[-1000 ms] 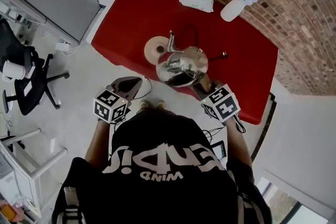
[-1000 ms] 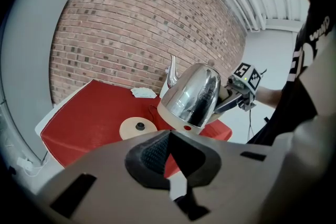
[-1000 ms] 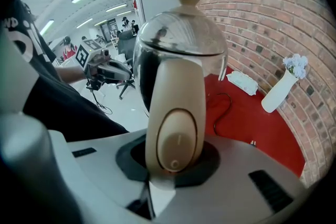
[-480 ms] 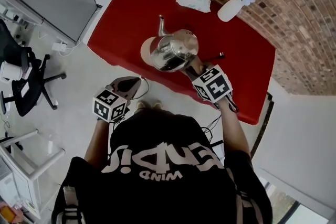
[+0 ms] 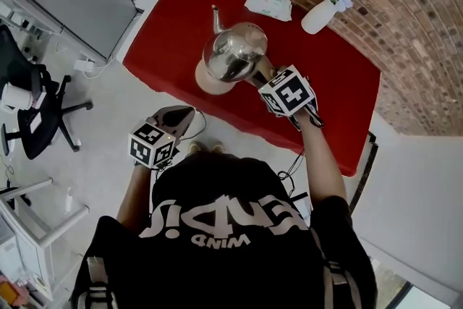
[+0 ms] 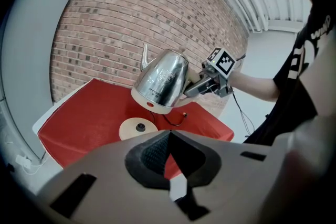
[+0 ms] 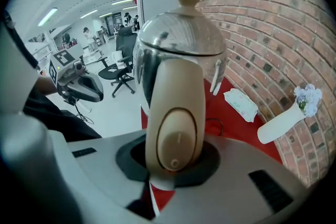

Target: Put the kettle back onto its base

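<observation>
The shiny steel kettle [image 5: 233, 54] hangs tilted in the air, spout toward the brick wall. My right gripper [image 5: 264, 74] is shut on its cream handle [image 7: 175, 123], which fills the space between the jaws. The round cream base [image 6: 137, 128] lies on the red table [image 5: 333, 83]. In the left gripper view the kettle [image 6: 160, 81] is just above the base and clear of it. In the head view the kettle hides most of the base [image 5: 205, 80]. My left gripper [image 5: 176, 119] stays off the table's near edge, jaws closed together on nothing [image 6: 169, 136].
A white vase with flowers [image 5: 325, 5] and a tissue pack [image 5: 268, 3] sit at the table's far side by the brick wall. The base's black cord [image 6: 176, 118] trails across the cloth. An office chair [image 5: 36, 112] stands on the floor to the left.
My right gripper has carried the kettle up and to the left in the head view, from the table's near edge to over the base. The left gripper has not moved.
</observation>
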{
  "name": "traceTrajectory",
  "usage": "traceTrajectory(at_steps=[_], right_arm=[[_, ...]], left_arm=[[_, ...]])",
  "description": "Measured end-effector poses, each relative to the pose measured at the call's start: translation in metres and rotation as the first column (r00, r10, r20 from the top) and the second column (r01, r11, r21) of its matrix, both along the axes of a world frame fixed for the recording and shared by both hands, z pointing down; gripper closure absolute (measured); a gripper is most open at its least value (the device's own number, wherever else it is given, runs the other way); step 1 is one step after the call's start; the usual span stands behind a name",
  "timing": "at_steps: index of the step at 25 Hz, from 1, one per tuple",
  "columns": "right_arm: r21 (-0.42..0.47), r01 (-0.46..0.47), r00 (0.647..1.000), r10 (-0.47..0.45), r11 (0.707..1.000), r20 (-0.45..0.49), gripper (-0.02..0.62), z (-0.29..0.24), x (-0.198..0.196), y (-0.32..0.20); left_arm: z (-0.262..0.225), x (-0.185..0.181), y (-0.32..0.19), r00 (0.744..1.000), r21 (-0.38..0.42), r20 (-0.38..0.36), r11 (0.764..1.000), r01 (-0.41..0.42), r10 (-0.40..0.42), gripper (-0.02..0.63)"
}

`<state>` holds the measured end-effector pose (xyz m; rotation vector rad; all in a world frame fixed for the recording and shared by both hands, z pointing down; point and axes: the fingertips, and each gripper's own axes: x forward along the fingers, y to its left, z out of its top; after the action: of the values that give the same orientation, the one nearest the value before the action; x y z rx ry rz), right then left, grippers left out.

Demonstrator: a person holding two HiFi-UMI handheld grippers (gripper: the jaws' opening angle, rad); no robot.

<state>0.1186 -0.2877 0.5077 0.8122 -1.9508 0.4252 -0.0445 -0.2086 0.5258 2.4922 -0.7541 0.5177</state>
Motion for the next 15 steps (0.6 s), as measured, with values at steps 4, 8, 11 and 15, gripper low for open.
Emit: traceTrajectory(at_steps=[4, 8, 11, 15], right_arm=[[-0.009, 0.011, 1.000, -0.012, 1.000, -0.014, 0.529, 0.005, -0.003, -0.009], [-0.018, 0.012, 0.999, -0.013, 1.000, -0.038, 0.529, 0.017, -0.003, -0.013], [-0.024, 0.005, 0.999, -0.006, 1.000, -0.041, 0.529, 0.027, -0.004, -0.015], [-0.043, 0.000, 0.999, -0.002, 0.999, -0.049, 0.529, 0.042, -0.004, -0.015]], left_arm=[[0.000, -0.002, 0.000, 1.000, -0.001, -0.001, 1.000, 0.010, -0.010, 0.600], [0.000, -0.004, 0.001, 1.000, -0.003, 0.002, 1.000, 0.016, -0.016, 0.600], [0.000, -0.005, -0.001, 1.000, -0.002, 0.004, 1.000, 0.023, -0.023, 0.600], [-0.001, -0.009, 0.000, 0.999, -0.002, 0.004, 0.999, 0.034, -0.034, 0.600]])
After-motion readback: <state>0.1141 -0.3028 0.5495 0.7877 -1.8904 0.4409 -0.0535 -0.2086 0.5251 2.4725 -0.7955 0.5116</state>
